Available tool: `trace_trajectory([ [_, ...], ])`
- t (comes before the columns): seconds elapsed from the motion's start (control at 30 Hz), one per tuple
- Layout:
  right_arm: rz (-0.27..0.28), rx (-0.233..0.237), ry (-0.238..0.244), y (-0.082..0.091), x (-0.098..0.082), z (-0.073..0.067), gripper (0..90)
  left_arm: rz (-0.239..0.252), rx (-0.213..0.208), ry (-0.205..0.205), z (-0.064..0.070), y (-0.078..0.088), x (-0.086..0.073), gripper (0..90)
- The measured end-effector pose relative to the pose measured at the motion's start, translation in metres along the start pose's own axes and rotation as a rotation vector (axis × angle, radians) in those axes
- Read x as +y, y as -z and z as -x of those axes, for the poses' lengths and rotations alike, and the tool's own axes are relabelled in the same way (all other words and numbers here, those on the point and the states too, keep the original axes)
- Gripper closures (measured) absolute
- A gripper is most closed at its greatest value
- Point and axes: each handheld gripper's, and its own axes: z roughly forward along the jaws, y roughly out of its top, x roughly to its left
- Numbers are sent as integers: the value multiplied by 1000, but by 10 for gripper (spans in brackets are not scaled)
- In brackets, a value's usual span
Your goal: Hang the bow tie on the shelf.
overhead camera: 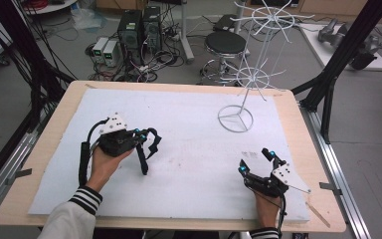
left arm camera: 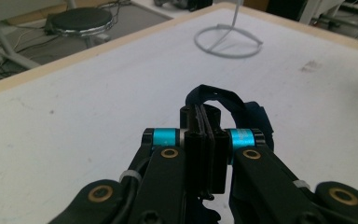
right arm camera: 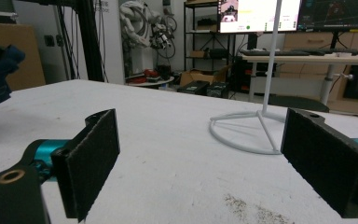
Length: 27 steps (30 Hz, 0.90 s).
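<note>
My left gripper (overhead camera: 140,134) is at the left of the white mat (overhead camera: 194,174), shut on a black strap (overhead camera: 143,158). One end of the strap hangs down to the mat and a loop curls out to the right. In the left gripper view the jaws (left arm camera: 205,135) pinch the strap flat, and the strap's loop (left arm camera: 223,99) arches just beyond them. My right gripper (overhead camera: 256,160) rests low at the mat's right front, open, with nothing between its pads (right arm camera: 93,158). A white wire rack (overhead camera: 251,74) stands at the back right on a ring base (overhead camera: 235,118).
The mat covers a wooden table (overhead camera: 291,114). The rack's ring base (left arm camera: 228,55) lies ahead of the left gripper, and its pole (right arm camera: 271,56) rises ahead of the right gripper. Beyond the far edge are a stool (overhead camera: 225,44), computers (overhead camera: 139,30) and black frame posts (overhead camera: 343,55).
</note>
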Motion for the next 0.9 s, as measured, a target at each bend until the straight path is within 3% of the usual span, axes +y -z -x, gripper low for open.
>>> trace_trajectory([
  [0.43,3,-1,6,0,0,0,107,85,-61,11,13,-22,24,880],
  [0.9,4,-2,4,0,0,1,107,108,-121,-12,28,-45,51,881],
])
